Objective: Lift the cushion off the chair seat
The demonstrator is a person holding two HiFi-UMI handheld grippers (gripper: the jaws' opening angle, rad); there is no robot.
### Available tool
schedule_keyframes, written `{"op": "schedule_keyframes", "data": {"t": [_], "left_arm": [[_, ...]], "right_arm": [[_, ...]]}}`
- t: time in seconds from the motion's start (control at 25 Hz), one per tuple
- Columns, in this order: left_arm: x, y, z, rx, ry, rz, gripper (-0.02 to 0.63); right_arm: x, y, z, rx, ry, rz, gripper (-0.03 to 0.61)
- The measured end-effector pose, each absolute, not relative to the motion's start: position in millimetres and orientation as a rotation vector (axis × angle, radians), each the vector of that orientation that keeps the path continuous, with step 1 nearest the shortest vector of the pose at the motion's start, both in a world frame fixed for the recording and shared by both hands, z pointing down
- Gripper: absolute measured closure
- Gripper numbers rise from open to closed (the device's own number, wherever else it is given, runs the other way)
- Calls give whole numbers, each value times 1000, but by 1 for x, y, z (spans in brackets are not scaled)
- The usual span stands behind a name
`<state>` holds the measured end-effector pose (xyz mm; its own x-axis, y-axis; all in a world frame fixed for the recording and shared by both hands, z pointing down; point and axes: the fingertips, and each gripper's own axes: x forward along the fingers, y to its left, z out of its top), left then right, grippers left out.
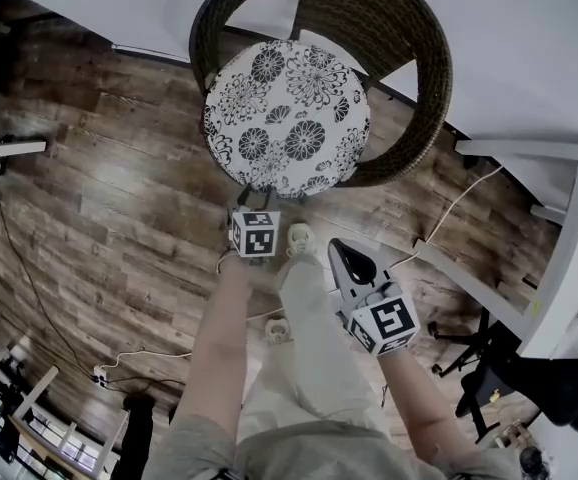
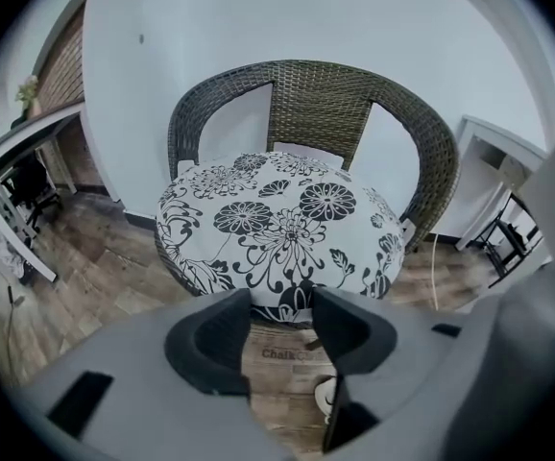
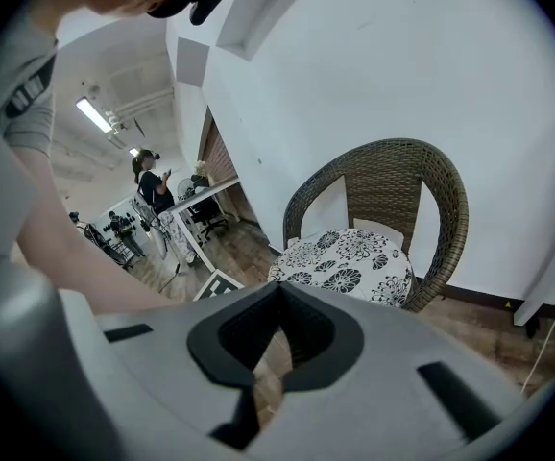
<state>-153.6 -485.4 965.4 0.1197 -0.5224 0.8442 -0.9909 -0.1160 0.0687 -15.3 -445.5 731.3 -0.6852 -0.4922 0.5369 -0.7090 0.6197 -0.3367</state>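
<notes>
Looking down from the head view, the cushion (image 1: 287,118) lies flat on the seat of the wicker chair (image 1: 424,63), so none of the lift is done yet. My left gripper (image 1: 245,204) hangs near the cushion's front edge. My right gripper (image 1: 337,248) is farther back, over my leg. A white cable (image 1: 449,213) crosses the wood floor (image 1: 119,198) right of the chair, clear of my reach.

In the left gripper view my fingers are spread with nothing pinched. The cushion's (image 2: 277,229) front edge sits just beyond the gap, though I can't quite tell whether the tips touch it. Both the grasp and the raise are left to do, I judge.

In the right gripper view my fingers are pressed together at the tips and empty, well apart from the cushion (image 3: 345,257). The chair's curved back hems the cushion in behind and at the sides, so only the front is open. A desk (image 3: 196,192) and people (image 3: 153,185) stand far off.
</notes>
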Motion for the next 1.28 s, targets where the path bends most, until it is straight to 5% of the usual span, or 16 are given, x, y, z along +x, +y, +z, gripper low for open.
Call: {"op": "schedule_keyframes", "data": {"t": [0.2, 1.28], "left_arm": [[-163, -483, 959, 1702, -1507, 916, 577], [-136, -382, 765, 1873, -1558, 764, 589]], "right_arm": [[-18, -443, 724, 971, -2463, 746, 577], [-4, -325, 574, 1105, -2564, 555, 577]]}}
